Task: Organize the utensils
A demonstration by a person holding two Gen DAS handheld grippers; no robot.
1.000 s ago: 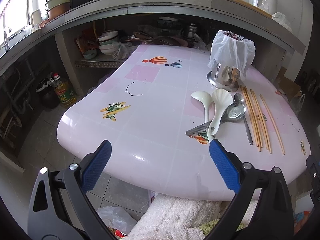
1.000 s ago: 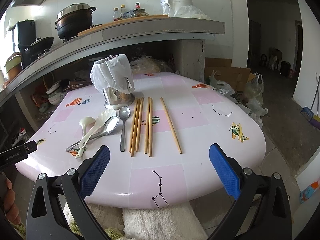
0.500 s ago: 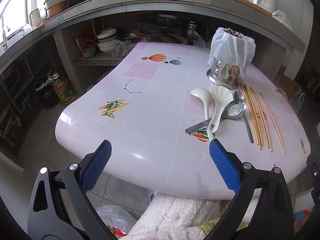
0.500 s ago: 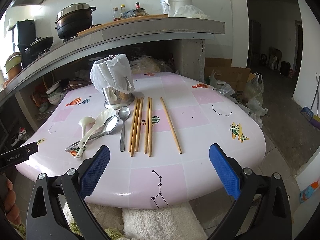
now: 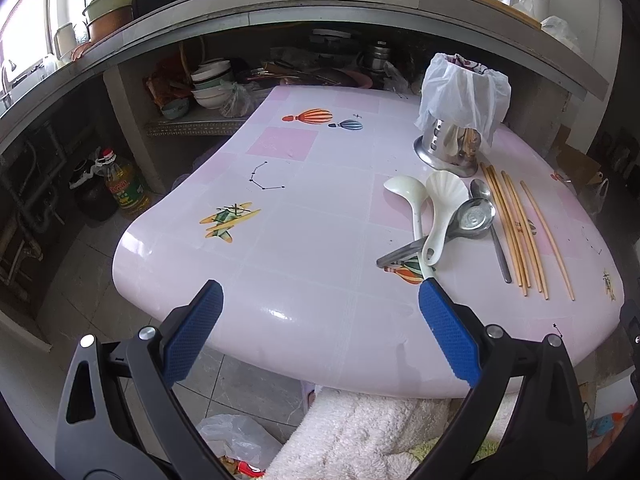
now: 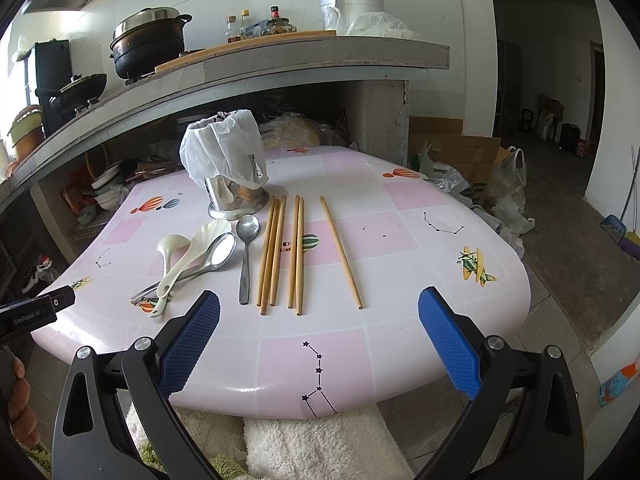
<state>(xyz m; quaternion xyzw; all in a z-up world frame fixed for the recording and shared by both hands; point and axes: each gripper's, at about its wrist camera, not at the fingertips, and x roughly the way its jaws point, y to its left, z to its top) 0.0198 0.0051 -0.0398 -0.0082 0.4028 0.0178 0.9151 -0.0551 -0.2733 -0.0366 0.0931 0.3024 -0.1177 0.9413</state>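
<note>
On the pink table (image 5: 304,248) (image 6: 400,264) lie several wooden chopsticks (image 6: 276,248) (image 5: 516,224), a small metal spoon (image 6: 247,256) (image 5: 494,232), a metal ladle (image 6: 212,258) (image 5: 472,216), a white rice paddle (image 6: 192,256) (image 5: 442,208) and a white ladle (image 6: 170,252) (image 5: 408,196). A steel utensil holder (image 6: 236,196) (image 5: 452,148) with a white plastic bag over its top stands behind them. My left gripper (image 5: 320,328) is open and empty at the table's near edge. My right gripper (image 6: 318,332) is open and empty in front of the chopsticks.
A concrete counter (image 6: 280,68) with pots overhangs the table's far side. Bowls (image 5: 208,88) and clutter fill the shelf beneath. An oil bottle (image 5: 124,188) stands on the floor at left. A fluffy white cushion (image 6: 320,448) lies below the near edge. Boxes and bags (image 6: 472,172) sit at right.
The left gripper has drifted slightly, so the table sits a little lower-left in its view. The right gripper and the utensils have not moved.
</note>
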